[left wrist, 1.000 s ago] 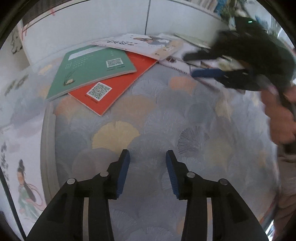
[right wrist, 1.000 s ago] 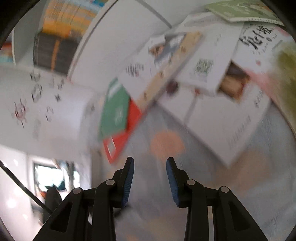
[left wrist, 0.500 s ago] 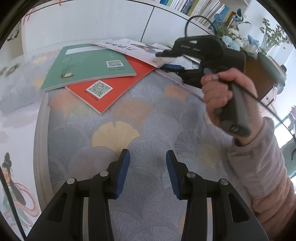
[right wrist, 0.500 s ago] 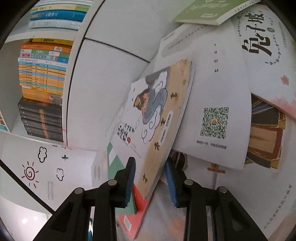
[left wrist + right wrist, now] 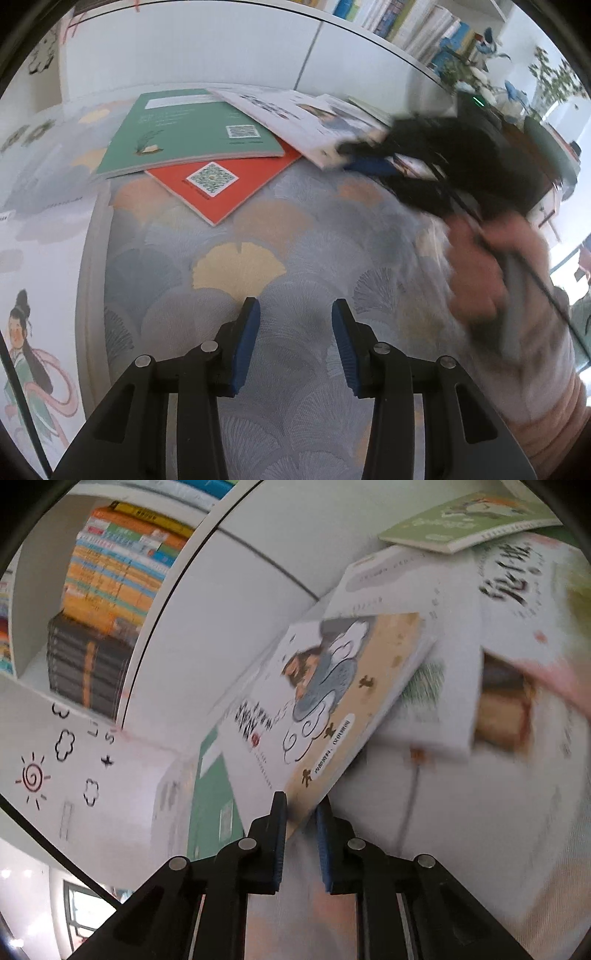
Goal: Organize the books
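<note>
1. Between the right gripper's (image 5: 301, 814) fingers sits the near corner of the illustrated book (image 5: 332, 701); its cover runs up and away to the right from them, so its long axis points away from the hand along the way the fingers point.
2. These fingers have just been closing, and only a narrow gap is left with the corner in it. The left pad seems to touch the cover; whether the right pad presses yet I cannot tell through the blur, so I judge the grip as about made, not proven.
3. From the left wrist view, the same book (image 5: 295, 122) lies at the far side of the patterned surface (image 5: 258, 236), with the right gripper (image 5: 369, 162) at its near corner and the person's hand (image 5: 484, 273) behind it. The right hand is clearly the nearer one.
4. The left gripper (image 5: 293, 334) hovers over bare surface with its fingers apart and nothing between them, well apart from all books.
5. The book is thin and soft-covered, white and tan, with a drawn figure among clouds and dark lettering. It rests tilted, overlapping a green book (image 5: 192, 129) that lies on a red book (image 5: 225, 184), and also leaning on a white book (image 5: 436, 686).
6. A corner grip on such a limp cover will likely let it sag or swing when lifted.
</note>
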{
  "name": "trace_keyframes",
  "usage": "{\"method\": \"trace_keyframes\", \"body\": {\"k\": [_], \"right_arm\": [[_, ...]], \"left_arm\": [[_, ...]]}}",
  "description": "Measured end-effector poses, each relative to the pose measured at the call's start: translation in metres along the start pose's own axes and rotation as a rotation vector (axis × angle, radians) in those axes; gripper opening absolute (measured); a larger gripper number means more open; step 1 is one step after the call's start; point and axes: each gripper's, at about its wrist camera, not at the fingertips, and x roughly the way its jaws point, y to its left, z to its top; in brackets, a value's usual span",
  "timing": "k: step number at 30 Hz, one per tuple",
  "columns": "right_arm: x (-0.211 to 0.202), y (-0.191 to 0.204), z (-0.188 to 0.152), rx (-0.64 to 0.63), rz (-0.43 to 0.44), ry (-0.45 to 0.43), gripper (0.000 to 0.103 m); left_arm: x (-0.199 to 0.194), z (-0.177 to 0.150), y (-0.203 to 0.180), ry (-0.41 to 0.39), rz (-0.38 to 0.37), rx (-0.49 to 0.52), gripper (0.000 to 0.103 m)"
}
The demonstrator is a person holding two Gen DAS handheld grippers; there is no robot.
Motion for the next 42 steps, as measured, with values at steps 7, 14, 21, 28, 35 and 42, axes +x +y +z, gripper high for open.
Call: {"method": "trace_keyframes", "body": {"k": [7, 14, 21, 28, 35, 42], "right_arm": [[-0.061, -0.022, -0.088, -0.017, 0.009, 0.126, 0.009], [-0.124, -0.027, -0.130, -0.098, -0.016, 0.201, 0.015], [-0.118, -0.023, -0.018, -0.217, -0.169, 0.024, 0.032], [-0.058, -0.027, 0.045, -0.256, -0.230, 0.053, 0.032], [-0.054, -0.015, 0.026, -0.404, -0.192, 0.101, 0.036], [-0.086, -0.032, -0.037, -0.344, -0.130, 0.240, 0.040]], "left_arm": [[-0.003, 0.002, 0.006, 0.015, -0.003, -0.049, 0.037], [0.001, 0.007, -0.003, 0.040, -0.003, -0.044, 0.037], [0.011, 0.039, -0.026, 0.022, 0.008, -0.054, 0.037], [0.046, 0.071, -0.029, 0.036, 0.097, -0.080, 0.037], [0.058, 0.070, -0.043, 0.046, 0.124, -0.017, 0.043], [0.021, 0.017, -0.042, 0.119, 0.031, 0.002, 0.042]]}}
